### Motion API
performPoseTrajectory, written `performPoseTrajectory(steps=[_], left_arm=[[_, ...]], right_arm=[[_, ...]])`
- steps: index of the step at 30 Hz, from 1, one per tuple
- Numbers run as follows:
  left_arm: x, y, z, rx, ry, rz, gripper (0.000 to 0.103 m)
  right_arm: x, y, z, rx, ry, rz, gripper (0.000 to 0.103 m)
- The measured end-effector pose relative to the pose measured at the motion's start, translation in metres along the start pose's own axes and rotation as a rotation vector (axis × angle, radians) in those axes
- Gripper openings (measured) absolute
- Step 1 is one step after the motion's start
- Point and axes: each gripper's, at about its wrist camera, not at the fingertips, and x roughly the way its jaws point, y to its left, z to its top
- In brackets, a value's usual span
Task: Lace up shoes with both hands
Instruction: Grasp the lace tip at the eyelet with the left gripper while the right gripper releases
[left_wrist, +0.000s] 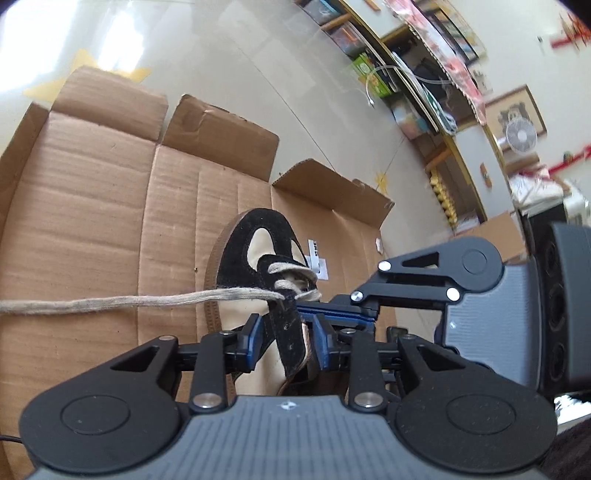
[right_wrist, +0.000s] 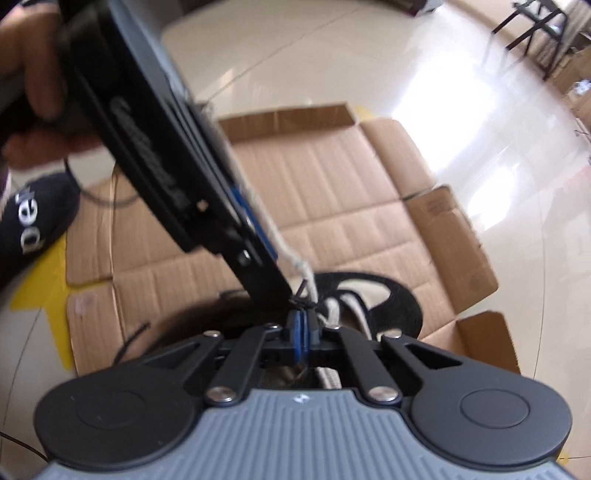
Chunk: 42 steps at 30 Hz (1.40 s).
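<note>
pale glossy floor tiles (right_wrist: 461, 122) fill the room, with cluttered shelves (left_wrist: 410, 74) along one wall. on the tiles lies a flattened cardboard box (left_wrist: 92, 206), apparently spread as a work mat to keep the shoe off the slippery floor. the shoe (left_wrist: 236, 243), black suede over cream panels, sits near the middle of that cardboard, toe pointing away from the left wrist camera.

the left gripper (left_wrist: 288, 332) has its blue pads parted around the black eyelet strip (left_wrist: 291, 328); whether they actually press on it i cannot tell. it looks placed there to steady the flap while the lace is worked. the right gripper (right_wrist: 300, 334) is pressed together just beside the eyelets, and a dark tip (right_wrist: 304, 295) shows just beyond its pads, though what they pinch is unclear.

the beige lace (left_wrist: 122, 302) runs out of an eyelet and off to the side.
</note>
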Motion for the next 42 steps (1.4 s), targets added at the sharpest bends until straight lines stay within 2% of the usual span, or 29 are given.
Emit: performPoseTrajectory(steps=[5, 10, 11, 13, 14, 15, 19, 21, 22, 23, 24, 26, 31, 35, 37, 39, 42], left_arm=[[0.006, 0.02, 0.002, -0.171, -0.023, -0.08, 0.028], [0.016, 0.034, 0.001, -0.321, -0.028, -0.132, 0.006], [0.017, 0.036, 0.001, -0.34, -0.031, -0.135, 0.004], [0.018, 0.039, 0.001, -0.367, -0.034, -0.131, 0.001], [0.017, 0.039, 0.001, -0.365, -0.044, -0.122, 0.001], [0.014, 0.035, 0.001, -0.343, -0.064, -0.099, 0.001], [0.003, 0.014, 0.004, -0.191, -0.128, 0.008, 0.001], [-0.005, 0.0, 0.006, -0.08, -0.171, 0.078, 0.001], [-0.008, -0.003, 0.006, -0.056, -0.181, 0.081, 0.001], [-0.01, -0.005, 0.006, -0.035, -0.188, 0.081, 0.001], [-0.011, -0.006, 0.007, -0.025, -0.188, 0.072, 0.001], [-0.013, -0.008, 0.008, -0.012, -0.177, 0.043, 0.002], [-0.015, -0.008, 0.006, 0.006, -0.158, 0.008, 0.004], [-0.016, -0.007, 0.006, -0.001, -0.155, -0.005, 0.007], [-0.017, -0.004, 0.006, -0.023, -0.158, -0.005, 0.012], [-0.02, 0.002, 0.006, -0.043, -0.16, 0.008, 0.031], [-0.023, 0.007, 0.005, -0.042, -0.148, 0.024, 0.037]], right_arm=[[0.001, -0.002, -0.001, 0.013, 0.002, 0.005, 0.002], [0.0, -0.004, -0.001, 0.031, 0.001, 0.012, 0.003], [0.0, -0.004, -0.002, 0.034, 0.0, 0.009, 0.005], [-0.001, -0.004, -0.003, 0.038, -0.003, 0.003, 0.017], [-0.003, -0.005, -0.003, 0.041, -0.01, -0.006, 0.028], [-0.005, -0.006, -0.003, 0.044, -0.017, -0.015, 0.031], [-0.013, -0.01, -0.002, 0.064, -0.032, -0.019, 0.031], [-0.015, -0.011, -0.001, 0.074, -0.04, -0.018, 0.029], [-0.015, -0.012, 0.0, 0.091, -0.044, -0.004, 0.028], [-0.014, -0.013, 0.001, 0.107, -0.048, 0.01, 0.022], [-0.013, -0.015, 0.003, 0.12, -0.05, 0.022, 0.017], [-0.007, -0.019, 0.006, 0.153, -0.051, 0.059, 0.013], [0.005, -0.032, 0.01, 0.239, -0.041, 0.136, 0.012], [0.01, -0.052, 0.006, 0.362, -0.015, 0.224, 0.013], [0.01, -0.064, 0.003, 0.433, -0.007, 0.262, 0.016], [0.012, -0.07, 0.0, 0.475, 0.001, 0.28, 0.017], [0.015, -0.072, -0.003, 0.499, 0.012, 0.281, 0.017]])
